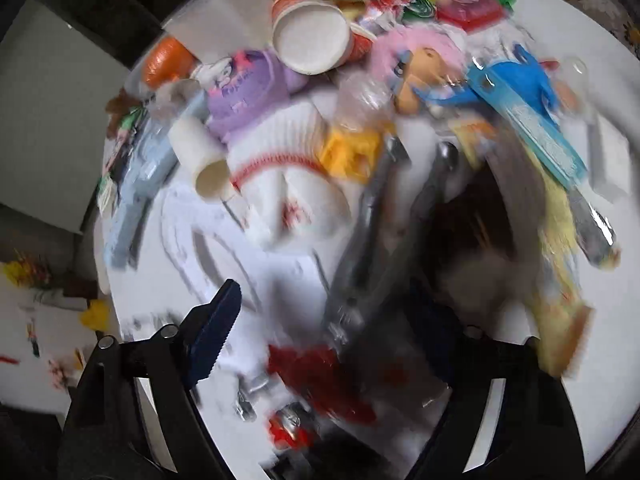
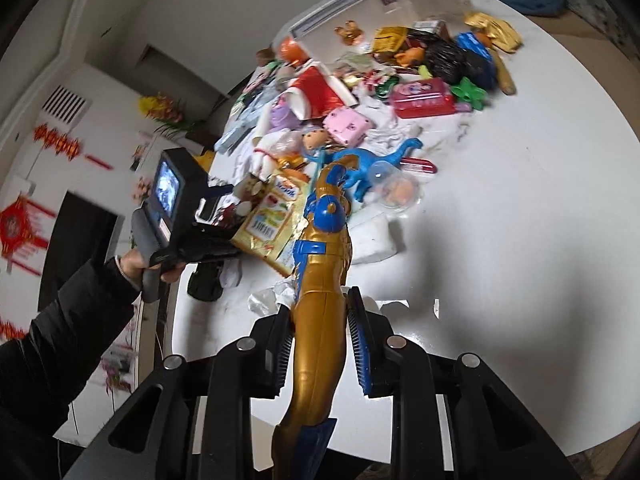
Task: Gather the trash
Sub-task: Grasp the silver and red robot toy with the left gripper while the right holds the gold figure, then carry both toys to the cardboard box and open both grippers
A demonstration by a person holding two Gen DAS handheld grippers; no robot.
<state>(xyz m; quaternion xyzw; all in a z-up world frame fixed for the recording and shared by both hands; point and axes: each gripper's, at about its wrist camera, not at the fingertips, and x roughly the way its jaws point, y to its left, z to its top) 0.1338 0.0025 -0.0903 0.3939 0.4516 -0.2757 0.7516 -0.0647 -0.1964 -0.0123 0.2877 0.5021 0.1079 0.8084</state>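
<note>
Two grippers over a white round table (image 2: 520, 220) heaped with toys and wrappers.
Left gripper (image 1: 320, 344), fingers spread wide, hovers blurred above a white paper cup (image 1: 310, 36); only the right view shows the right gripper (image 2: 320, 344) clamping a gold-and-blue figure (image 2: 322, 280), just right of a yellow snack wrapper (image 2: 268, 224).

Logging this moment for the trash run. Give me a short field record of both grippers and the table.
right gripper: shut on gold and blue figure, held above the table
left gripper: open, over the clutter, view blurred
table: white, round
pile: paper cup, blue dinosaur, yellow snack packet
</note>
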